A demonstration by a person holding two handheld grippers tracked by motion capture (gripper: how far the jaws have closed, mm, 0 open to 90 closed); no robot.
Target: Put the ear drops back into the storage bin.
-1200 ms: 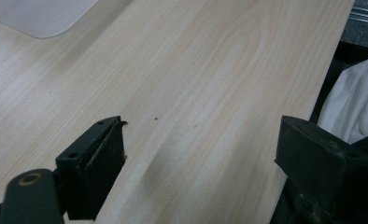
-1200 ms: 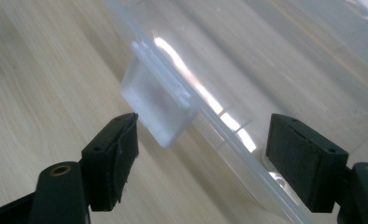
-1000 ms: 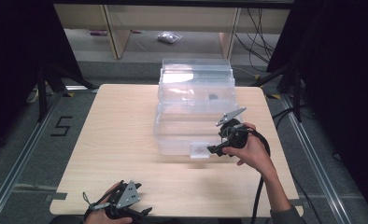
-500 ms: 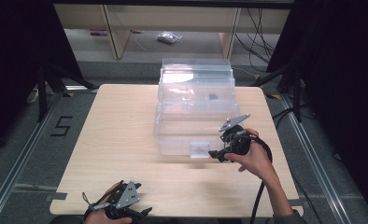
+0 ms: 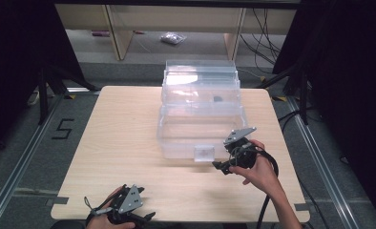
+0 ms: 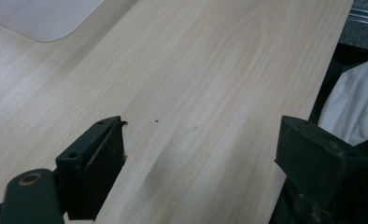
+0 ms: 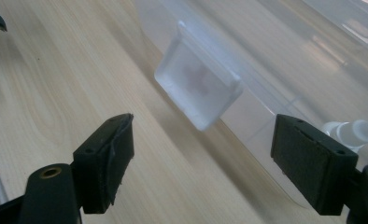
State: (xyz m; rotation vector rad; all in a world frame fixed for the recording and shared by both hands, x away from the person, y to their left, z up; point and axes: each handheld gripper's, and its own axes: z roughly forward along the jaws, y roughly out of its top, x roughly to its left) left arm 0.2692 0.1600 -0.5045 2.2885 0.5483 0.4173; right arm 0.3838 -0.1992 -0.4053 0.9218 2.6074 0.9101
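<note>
The left gripper point(image 5: 143, 217) lay low at the near edge of the scene, left of centre, gripped by the left hand point(image 5: 105, 220) that came up from the bottom edge. In the left gripper view its two black jaws stood wide apart with nothing between them. The right gripper point(image 5: 220, 167) was held farther in on the right side, its jaws pointing left and its grey plate tilted up on top. The right hand point(image 5: 255, 172) wrapped its body from the near side, the forearm point(image 5: 285, 211) running back toward the near right. In the right gripper view its jaws were spread wide, gripping nothing.
</note>
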